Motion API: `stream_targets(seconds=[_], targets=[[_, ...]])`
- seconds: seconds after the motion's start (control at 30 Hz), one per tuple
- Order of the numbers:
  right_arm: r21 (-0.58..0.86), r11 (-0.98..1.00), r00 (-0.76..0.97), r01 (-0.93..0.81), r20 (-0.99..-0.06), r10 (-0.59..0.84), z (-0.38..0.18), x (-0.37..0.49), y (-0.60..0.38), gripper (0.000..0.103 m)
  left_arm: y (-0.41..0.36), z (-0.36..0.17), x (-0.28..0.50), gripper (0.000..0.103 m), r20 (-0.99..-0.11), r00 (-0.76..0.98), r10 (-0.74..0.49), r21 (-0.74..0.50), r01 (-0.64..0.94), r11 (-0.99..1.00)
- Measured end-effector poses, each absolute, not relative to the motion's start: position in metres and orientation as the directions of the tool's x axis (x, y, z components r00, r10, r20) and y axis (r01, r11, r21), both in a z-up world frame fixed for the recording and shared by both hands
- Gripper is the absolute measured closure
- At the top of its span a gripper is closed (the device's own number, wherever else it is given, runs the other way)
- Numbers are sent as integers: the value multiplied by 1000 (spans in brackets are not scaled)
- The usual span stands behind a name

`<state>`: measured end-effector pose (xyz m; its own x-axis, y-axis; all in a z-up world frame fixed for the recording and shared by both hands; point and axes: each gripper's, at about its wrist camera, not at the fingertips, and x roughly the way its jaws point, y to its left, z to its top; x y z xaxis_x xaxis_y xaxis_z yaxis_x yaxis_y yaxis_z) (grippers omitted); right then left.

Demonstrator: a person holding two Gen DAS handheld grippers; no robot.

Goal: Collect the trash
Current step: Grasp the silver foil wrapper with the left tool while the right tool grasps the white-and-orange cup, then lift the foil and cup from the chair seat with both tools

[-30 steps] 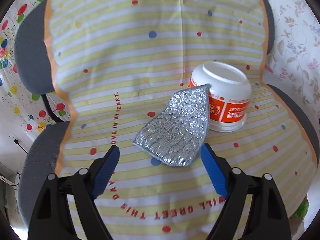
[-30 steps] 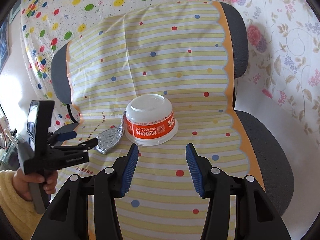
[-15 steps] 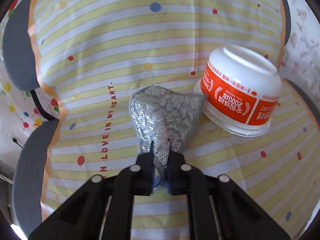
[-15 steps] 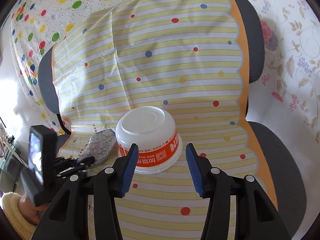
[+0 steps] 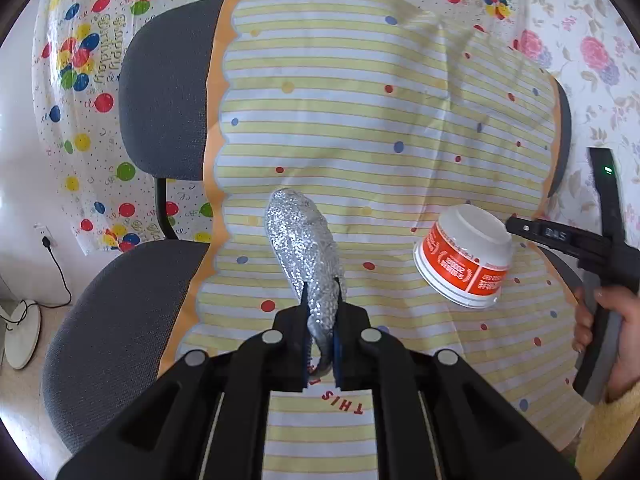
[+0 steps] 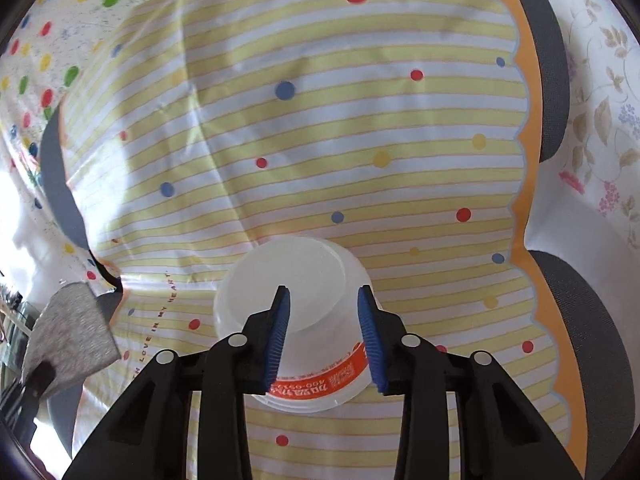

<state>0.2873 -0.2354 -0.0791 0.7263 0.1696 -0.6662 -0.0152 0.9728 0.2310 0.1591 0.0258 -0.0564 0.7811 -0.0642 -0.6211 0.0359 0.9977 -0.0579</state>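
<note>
Left gripper (image 5: pixel 321 330) clamped the foil wrapper (image 5: pixel 305 246), lifted clear. Right gripper (image 6: pixel 325 334) open, jaws straddling the upturned cup (image 6: pixel 298 280) for pickup.

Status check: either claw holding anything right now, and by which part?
Left claw pinches the silver foil pouch by its lower end. Right claw is open around the upturned cup, not gripping.

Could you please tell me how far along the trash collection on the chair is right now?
Done: the left gripper is shut on the silver foil wrapper, raised above the striped cloth. In hand: the right gripper straddles the upturned white cup, jaws open. Left: gripping that cup and binning both; no bin is in view.
</note>
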Motion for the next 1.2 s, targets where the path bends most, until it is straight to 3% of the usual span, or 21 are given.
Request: stream_targets(seconds=[0.3, 0.5, 0.6, 0.67, 0.83, 0.93, 1.2], targets=[[225, 974, 709, -32, -682, 181, -88, 225, -254, 73, -1, -58, 148, 97, -616, 777, -131, -45, 131, 990], [138, 986, 666, -88, -728, 161, -97, 165, -260, 73, -24, -62, 131, 97, -633, 752, -183, -42, 203, 978], [105, 983, 674, -149, -717, 179, -89, 128, -262, 67, -32, -64, 123, 97, -647, 736, -200, -34, 234, 972], [93, 979, 681, -181, -707, 192, -83, 109, -267, 56, -39, -67, 120, 97, -656, 725, -208, -29, 251, 967], [87, 978, 688, -190, -698, 196, -74, 87, -275, 55, -53, -68, 114, 97, -670, 704, -236, -44, 279, 959], [120, 977, 704, -177, -679, 211, -73, 78, -280, 48, -58, -68, 109, 97, -675, 696, -245, -42, 296, 954], [146, 967, 684, -211, -684, 252, -81, 97, -261, 49, -62, -65, 102, 97, -679, 697, -230, -30, 287, 958]])
